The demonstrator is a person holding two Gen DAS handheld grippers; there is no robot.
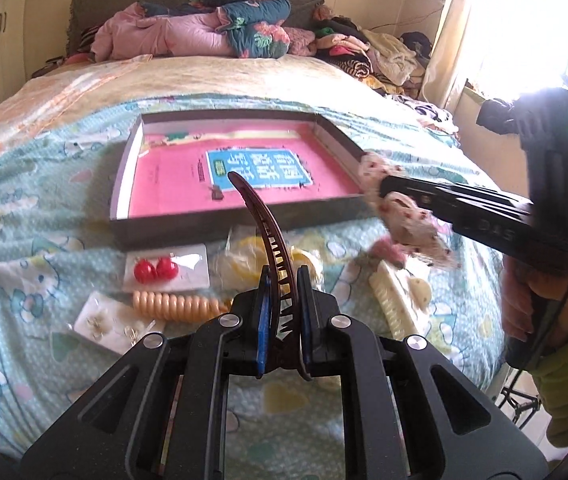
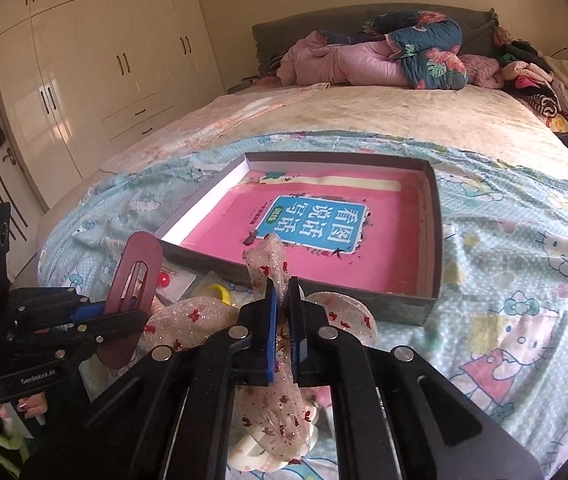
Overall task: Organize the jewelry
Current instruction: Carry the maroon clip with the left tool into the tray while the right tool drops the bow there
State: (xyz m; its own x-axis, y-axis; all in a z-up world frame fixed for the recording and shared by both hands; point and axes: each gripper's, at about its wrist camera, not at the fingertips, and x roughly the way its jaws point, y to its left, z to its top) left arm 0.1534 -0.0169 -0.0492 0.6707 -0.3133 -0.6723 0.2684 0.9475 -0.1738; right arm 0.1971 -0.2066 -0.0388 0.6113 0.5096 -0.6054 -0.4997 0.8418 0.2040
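Left wrist: brown hair clip [image 1: 272,248] clamped between the left hand-held gripper [image 1: 284,304] pads.

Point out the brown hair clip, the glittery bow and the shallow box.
brown hair clip [image 1: 262,232], left wrist view, on its curved spine.
glittery bow [image 2: 272,260], right wrist view, on its upper ribbon tail.
shallow box [image 2: 404,304], right wrist view, on its near wall.

A shallow box [image 1: 124,168] lies on the bed [image 1: 44,200] with a book [image 1: 244,176] flat inside it. Before the box's near wall sit an earring card [image 1: 180,270], a coil tie [image 1: 176,306] nearer still, and a comb [image 1: 398,300] to the right. The left tool [image 1: 284,292] holds a hair clip [image 1: 262,232] above them; the right tool [image 2: 283,312] holds a bow [image 2: 272,264] by the box's right corner. Bedding [image 1: 212,28] is heaped behind at the headboard.
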